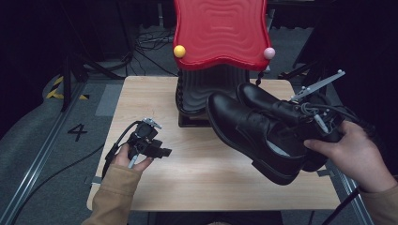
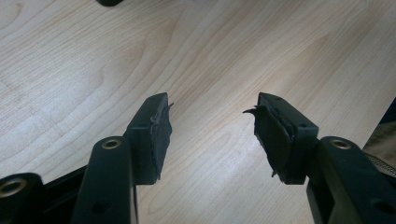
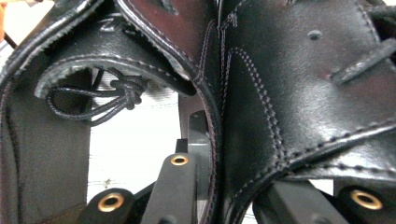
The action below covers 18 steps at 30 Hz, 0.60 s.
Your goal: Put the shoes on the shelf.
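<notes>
A: Right gripper (image 1: 307, 119) clenched on the pair of black shoes (image 1: 263, 131), fingers pinching the two collar walls together; seen close in the right gripper view, leather (image 3: 299, 93) pressed either side of the fingers. Shoes held clear of the bench (image 1: 197, 173), toes pointing away from the fingers toward the red stand (image 1: 220, 33).

B: Left?

A: Left gripper (image 1: 149, 143) released, fingers (image 2: 152, 135) spread wide, nothing between them. Bare wood (image 2: 210, 56) beyond the fingertips. Resting low, well apart from the shoes.

B: Risks?

A: Judged, not seen: both shoes hung from one pinch at the collars, heavy soles far out from the fingers. Could slip out or pivot downward if the grip eased. Smooth leather, so one shoe might slide against the other and drop. Loose lace loop (image 3: 98, 100) just beside the fingers, could snag. Toes near the black ribbed base (image 1: 197, 93) of the stand; a swing could knock it.

B: Surface, room?

A: Light wood-grain bench, bare apart from the stand at the far edge. Stand had a red wavy top with a yellow ball (image 1: 179, 51) and a pink ball (image 1: 269, 53) at its corners. Dark room, grey floor, cables (image 1: 150, 44) behind, a floor rail and a painted "4" (image 1: 77, 132) off to the left gripper's side.
</notes>
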### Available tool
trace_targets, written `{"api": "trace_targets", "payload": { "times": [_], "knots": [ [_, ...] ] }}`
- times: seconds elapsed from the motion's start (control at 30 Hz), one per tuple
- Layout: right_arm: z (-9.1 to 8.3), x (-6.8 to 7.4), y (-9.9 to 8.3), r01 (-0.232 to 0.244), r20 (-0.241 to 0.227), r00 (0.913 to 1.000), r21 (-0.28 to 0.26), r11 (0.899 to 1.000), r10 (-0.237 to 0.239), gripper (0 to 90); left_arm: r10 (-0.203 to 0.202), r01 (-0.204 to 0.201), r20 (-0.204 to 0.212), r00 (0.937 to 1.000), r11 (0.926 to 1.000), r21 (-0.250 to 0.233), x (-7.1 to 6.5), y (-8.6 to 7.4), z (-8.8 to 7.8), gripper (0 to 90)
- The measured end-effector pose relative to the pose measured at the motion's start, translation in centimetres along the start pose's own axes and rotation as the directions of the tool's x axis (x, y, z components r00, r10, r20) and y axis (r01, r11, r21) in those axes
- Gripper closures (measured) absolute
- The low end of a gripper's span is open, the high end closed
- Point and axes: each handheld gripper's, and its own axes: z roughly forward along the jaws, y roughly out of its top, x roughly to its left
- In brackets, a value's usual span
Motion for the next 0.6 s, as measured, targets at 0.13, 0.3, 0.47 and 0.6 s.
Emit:
{"api": "trace_targets", "payload": {
  "times": [0.13,0.3,0.47,0.6],
  "knots": [
    [-1.5,-0.4,0.8,-0.011,-0.01,0.9999,-0.02,1.0,0.011,82.2,-0.001,0.001,0.001,1.0,1.0,-0.001,0.0,0.0,0.0,45.9],
    [-3.0,-0.4,1.8,-0.013,0.007,0.9999,-0.017,1.0,0.014,82.2,-0.002,0.002,0.0,1.0,1.0,0.0,0.0,0.0,-0.1,46.0],
    [-5.1,-0.3,2.9,-0.008,0.01,0.9999,-0.03,1.0,0.009,82.2,-0.003,0.003,-0.001,1.0,1.0,-0.002,0.0,0.0,-0.1,46.0],
    [-7.0,-0.3,4.0,-0.013,0.002,0.9999,-0.048,0.999,0.013,82.2,-0.002,0.002,0.0,1.0,1.0,-0.004,0.0,0.0,-0.1,46.0]
  ]
}}
